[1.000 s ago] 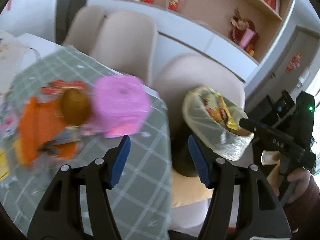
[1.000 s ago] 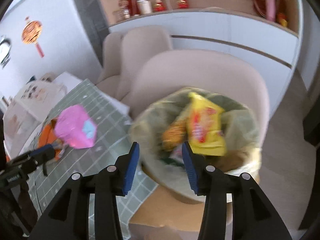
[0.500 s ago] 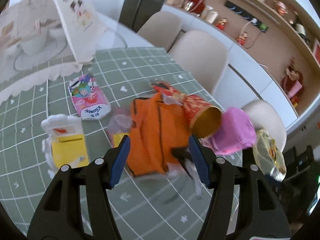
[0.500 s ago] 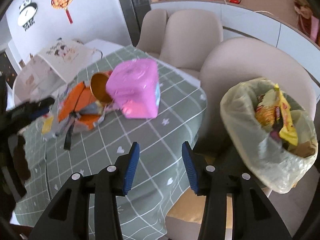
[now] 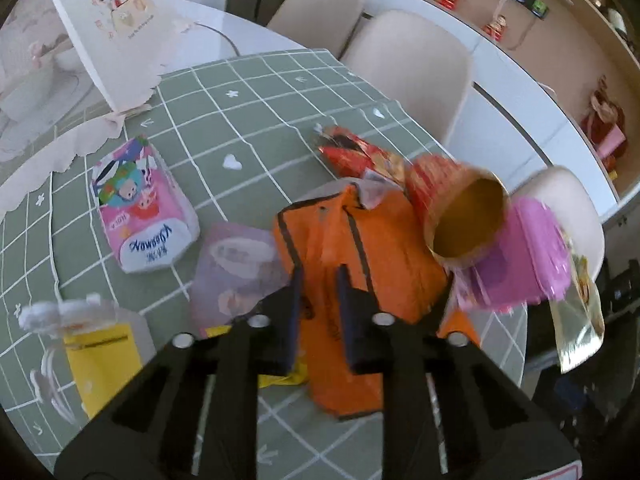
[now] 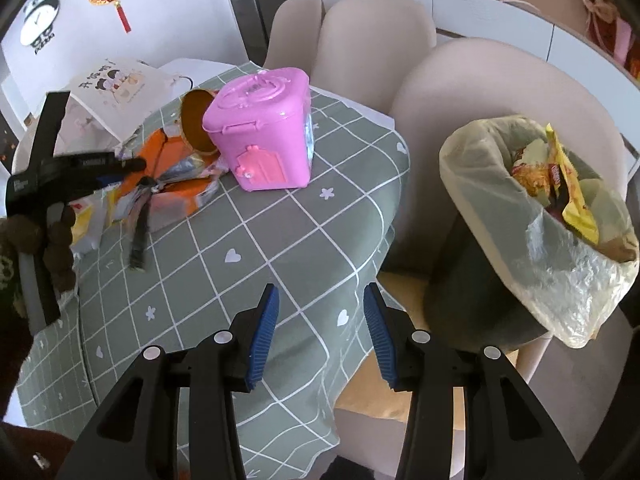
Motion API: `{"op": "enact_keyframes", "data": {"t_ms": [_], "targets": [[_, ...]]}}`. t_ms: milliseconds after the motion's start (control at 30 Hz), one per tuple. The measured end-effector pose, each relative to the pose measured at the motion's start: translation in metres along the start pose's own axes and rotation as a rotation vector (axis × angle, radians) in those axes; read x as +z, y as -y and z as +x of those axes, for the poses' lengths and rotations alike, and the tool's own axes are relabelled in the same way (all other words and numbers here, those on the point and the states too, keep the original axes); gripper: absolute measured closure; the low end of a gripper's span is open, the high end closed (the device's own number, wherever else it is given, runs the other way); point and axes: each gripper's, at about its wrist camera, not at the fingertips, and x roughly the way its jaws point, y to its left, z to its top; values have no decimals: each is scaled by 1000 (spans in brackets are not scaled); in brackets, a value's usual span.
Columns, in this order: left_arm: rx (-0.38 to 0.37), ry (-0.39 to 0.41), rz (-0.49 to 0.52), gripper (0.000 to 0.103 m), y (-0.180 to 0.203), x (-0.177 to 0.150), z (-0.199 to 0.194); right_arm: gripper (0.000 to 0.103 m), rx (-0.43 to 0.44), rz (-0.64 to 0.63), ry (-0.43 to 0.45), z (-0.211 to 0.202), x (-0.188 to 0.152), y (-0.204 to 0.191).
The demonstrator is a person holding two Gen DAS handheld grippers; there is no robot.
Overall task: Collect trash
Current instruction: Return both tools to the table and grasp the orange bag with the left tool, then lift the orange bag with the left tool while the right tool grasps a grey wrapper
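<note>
An orange wrapper (image 5: 360,240) lies crumpled on the green checked tablecloth (image 5: 248,120). My left gripper (image 5: 319,292) is closing on its near fold, and the blue pads pinch the orange film between them. From the right wrist view the left gripper (image 6: 140,165) reaches in from the left onto the orange wrapper (image 6: 160,152). My right gripper (image 6: 320,320) hangs open above the table's corner with nothing between its fingers. To its right a bin lined with a pale bag (image 6: 560,264) holds snack packets.
A pink plastic box (image 6: 264,140) and a red-and-gold tube (image 5: 460,208) stand against the wrapper. A tissue pack (image 5: 140,208), a pale purple wrapper (image 5: 236,268), a yellow packet (image 5: 104,356) and a red wrapper (image 5: 352,152) lie nearby. Beige chairs (image 6: 480,92) ring the table.
My left gripper swung from the bin to the table, came down over the orange wrapper and closed its jaws on it. The right gripper shifted left from the bin toward the table corner, still open.
</note>
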Motion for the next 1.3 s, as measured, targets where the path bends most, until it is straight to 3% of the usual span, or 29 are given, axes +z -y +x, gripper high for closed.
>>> {"op": "enact_keyframes", "data": {"t_ms": [167,367,533,733,867,900,967,1100,1300], "targets": [[-37,22,64,96,6,-30,-37,61,48,-45,16,1,9,-14],[-60,19,11,95,-9,-64,-68,61,160,-121,15,6,21,-43],[-69,28,-50,77,-23,-80,-79,61,219,-204,-9,20,24,-75],[-86,36,-56,62,-34,-87,-90,61,160,-364,-23,52,29,-103],[-100,7,-42,59,-34,-85,-85,63,192,-298,-105,73,34,-96],[-101,1,-41,58,-34,-86,-83,76,204,-283,-113,73,34,-95],[-108,-15,-50,56,-34,-87,-78,80,193,-281,-114,69,34,-94],[-127,-56,-94,55,-34,-88,-64,83,165,-274,-96,54,30,-86],[-143,-62,-56,55,-17,-82,-57,83,151,-200,-75,36,25,-64]]}}
